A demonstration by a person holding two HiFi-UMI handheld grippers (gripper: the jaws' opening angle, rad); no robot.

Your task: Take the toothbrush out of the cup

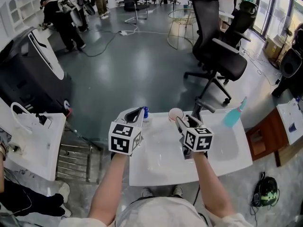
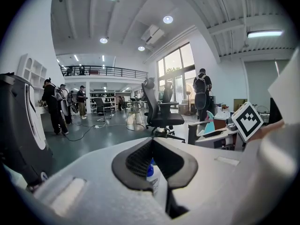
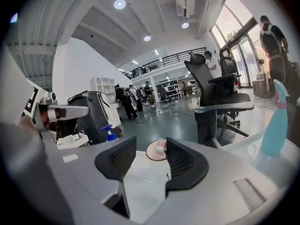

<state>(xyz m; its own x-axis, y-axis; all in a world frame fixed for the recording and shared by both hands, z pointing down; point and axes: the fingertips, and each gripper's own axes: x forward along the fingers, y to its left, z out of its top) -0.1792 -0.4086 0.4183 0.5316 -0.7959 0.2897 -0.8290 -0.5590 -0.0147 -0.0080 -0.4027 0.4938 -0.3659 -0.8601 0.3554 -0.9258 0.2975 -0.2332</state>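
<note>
A pale pink cup [image 1: 175, 113] stands at the far edge of the white table [image 1: 156, 167]. In the right gripper view the cup [image 3: 154, 153] holds a toothbrush [image 3: 161, 147] whose pale head shows above the rim. My right gripper [image 1: 180, 122] is open, just short of the cup, which shows in the gap between its jaws [image 3: 151, 159]. Left of the cup, my left gripper [image 1: 140, 111] hangs over the table's far edge with its fingertips touching [image 2: 151, 144], holding nothing. A blue-capped bottle [image 2: 151, 170] shows through the gap behind its tips.
The blue-capped bottle [image 1: 146, 111] stands left of the cup. A teal spray bottle [image 1: 234, 115] rests on the table's far right. Black office chairs [image 1: 218, 51] stand beyond the table. A black machine [image 1: 28, 74] and a white counter [image 1: 28, 145] are at the left.
</note>
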